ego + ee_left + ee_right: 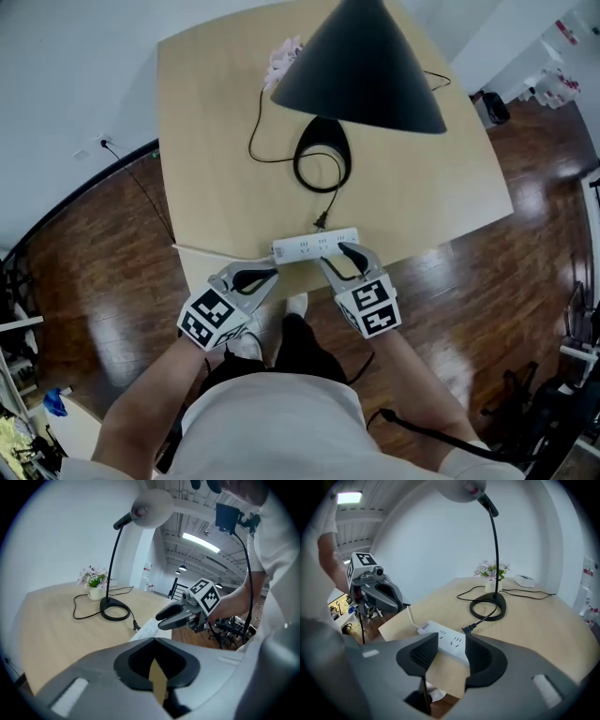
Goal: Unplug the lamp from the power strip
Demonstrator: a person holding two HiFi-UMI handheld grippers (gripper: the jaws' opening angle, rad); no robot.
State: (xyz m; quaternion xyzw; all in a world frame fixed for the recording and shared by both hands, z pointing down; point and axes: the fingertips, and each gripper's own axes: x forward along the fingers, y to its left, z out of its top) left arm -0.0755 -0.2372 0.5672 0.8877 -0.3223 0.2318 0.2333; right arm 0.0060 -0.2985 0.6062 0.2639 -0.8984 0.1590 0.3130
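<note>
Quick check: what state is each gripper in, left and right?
Left gripper: shut, empty.
Right gripper: open, empty, at the power strip.

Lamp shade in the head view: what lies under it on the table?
Below the lamp shade the ring-shaped lamp base and its black cord show on the table. The shade covers the lamp's stem and part of the pink flowers.

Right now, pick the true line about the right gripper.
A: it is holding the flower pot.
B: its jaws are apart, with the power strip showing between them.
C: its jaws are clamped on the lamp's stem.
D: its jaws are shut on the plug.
B: in the right gripper view, the right gripper has its jaws apart and grips nothing, and the white power strip shows in the gap between them.
</note>
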